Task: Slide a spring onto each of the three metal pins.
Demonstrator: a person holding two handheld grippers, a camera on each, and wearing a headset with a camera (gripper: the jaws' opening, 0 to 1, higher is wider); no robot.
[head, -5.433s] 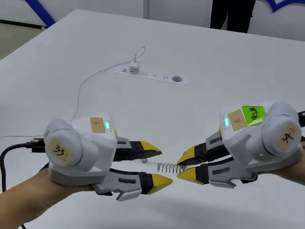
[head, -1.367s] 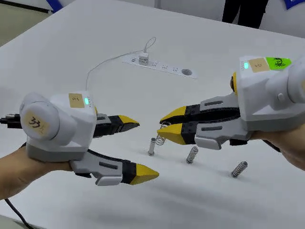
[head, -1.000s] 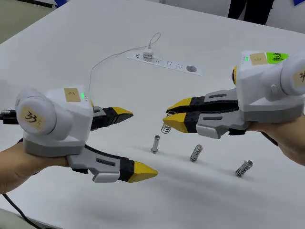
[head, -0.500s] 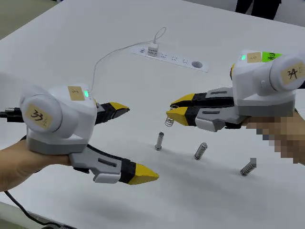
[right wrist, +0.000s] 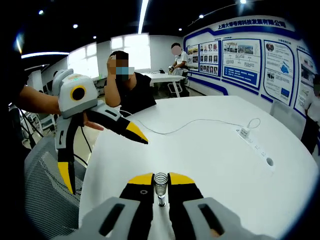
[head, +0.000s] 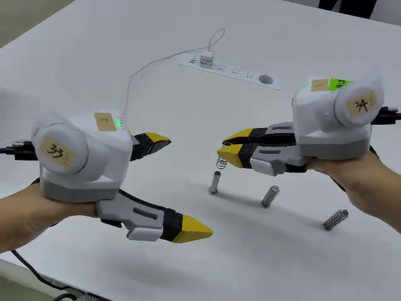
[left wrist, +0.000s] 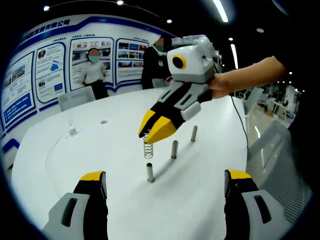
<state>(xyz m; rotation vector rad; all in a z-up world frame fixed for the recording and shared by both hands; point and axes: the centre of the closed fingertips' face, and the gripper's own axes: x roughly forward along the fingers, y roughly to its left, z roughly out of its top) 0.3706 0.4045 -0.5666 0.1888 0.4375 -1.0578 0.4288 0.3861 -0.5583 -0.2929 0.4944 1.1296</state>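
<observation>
Table [head: 125, 37]: a wide white worktop that carries everything below.
Left gripper [head: 186, 187]: held in the person's left hand at the near left of the head view. Its yellow-tipped jaws are spread wide with nothing between them. They point across the table toward the pins, the lower jaw well out in front of the upper one.
Right gripper [head: 222, 152]: held in the right hand and reaching in from the right, tilted slightly downward. Its jaws are clenched on the top coils of a spring, with the tips nearly together.
Power strip [head: 229, 70]: a long white strip lying flat at the far side of the table, with a small white plug [head: 205, 61] seated near its left end.
Cable [head: 135, 75]: a thin white lead running from the plug and curving down the table toward the left gripper's side.
Sprung pins: two metal pins already wear springs. The middle one [head: 270, 196] and the right one [head: 335, 219] stand in a row to the right of the bare pin, both under the right hand.
Bare pin [head: 214, 182]: a short upright metal pin with no spring on it, the leftmost of the three. It stands just below the right gripper's tips and between the two grippers.
Spring [head: 221, 163]: it hangs upright from the right gripper's tips, straight over the bare pin in the right gripper view. In the left gripper view its lower end seems to sit just clear of the pin's top, not yet around it.
</observation>
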